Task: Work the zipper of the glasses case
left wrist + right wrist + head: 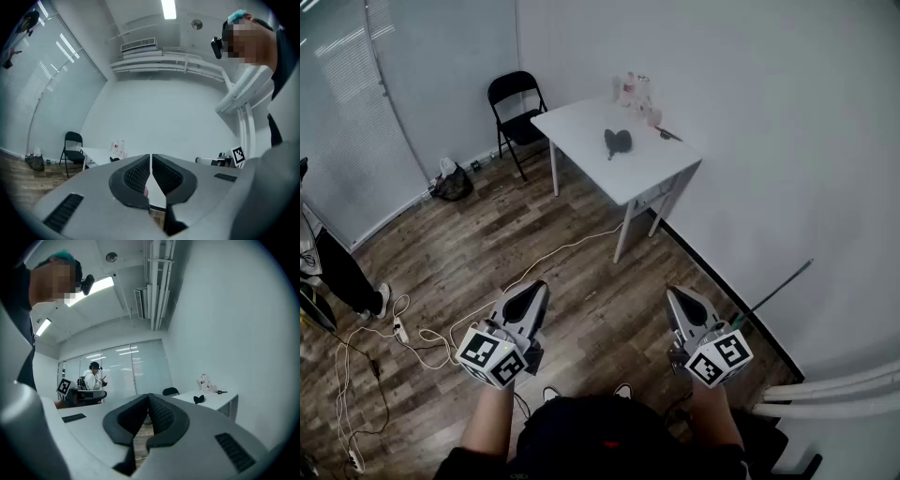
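Note:
The dark glasses case (617,141) lies on a white table (581,122) across the room; it shows small in the right gripper view as the case (198,399) and barely as a dark spot (114,159) in the left gripper view. My left gripper (533,295) and right gripper (680,300) are held low over the wooden floor, far from the table. Both are shut with nothing between their jaws, as the left gripper (150,159) and the right gripper (148,400) show in their own views.
A black folding chair (514,105) stands left of the table. Bottles and small items (636,94) sit at the table's far edge. Cables (403,337) trail over the floor at left, and a dark bag (450,180) sits by the glass wall. A person (93,378) stands behind.

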{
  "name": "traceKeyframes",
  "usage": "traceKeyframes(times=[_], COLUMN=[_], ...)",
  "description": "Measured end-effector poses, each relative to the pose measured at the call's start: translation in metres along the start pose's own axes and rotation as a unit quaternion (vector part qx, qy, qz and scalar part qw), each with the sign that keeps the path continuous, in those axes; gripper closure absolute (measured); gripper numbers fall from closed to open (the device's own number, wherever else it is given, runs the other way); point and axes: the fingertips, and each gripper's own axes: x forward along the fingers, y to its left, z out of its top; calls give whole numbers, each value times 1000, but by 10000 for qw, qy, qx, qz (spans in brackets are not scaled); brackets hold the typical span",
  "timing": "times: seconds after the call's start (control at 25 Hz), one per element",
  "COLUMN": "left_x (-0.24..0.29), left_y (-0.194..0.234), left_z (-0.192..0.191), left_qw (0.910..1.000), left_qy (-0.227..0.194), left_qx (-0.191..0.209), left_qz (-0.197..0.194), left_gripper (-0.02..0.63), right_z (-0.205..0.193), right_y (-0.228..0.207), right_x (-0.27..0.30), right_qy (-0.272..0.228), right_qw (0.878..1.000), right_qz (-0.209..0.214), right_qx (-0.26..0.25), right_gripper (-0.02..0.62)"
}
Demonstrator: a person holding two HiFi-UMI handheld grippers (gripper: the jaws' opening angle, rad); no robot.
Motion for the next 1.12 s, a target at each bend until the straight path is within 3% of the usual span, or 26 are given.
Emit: traceKeyframes(times=[0.8, 1.12], left_x=[-5, 1], left_y=[2, -8], left_z=[1, -1], left_qw=[10000, 9996], left_qy=[-19, 46], left_qx=[4, 261], left_qz=[-35, -51], left_gripper=[572, 571], right_z=[4, 8], right_y=[-1, -8], right_x=[0, 0], right_qy=[-211, -191], right_qw=[9993, 9996], right_qz=[-59, -103], right_qx=[290, 189], right_gripper=[574, 574])
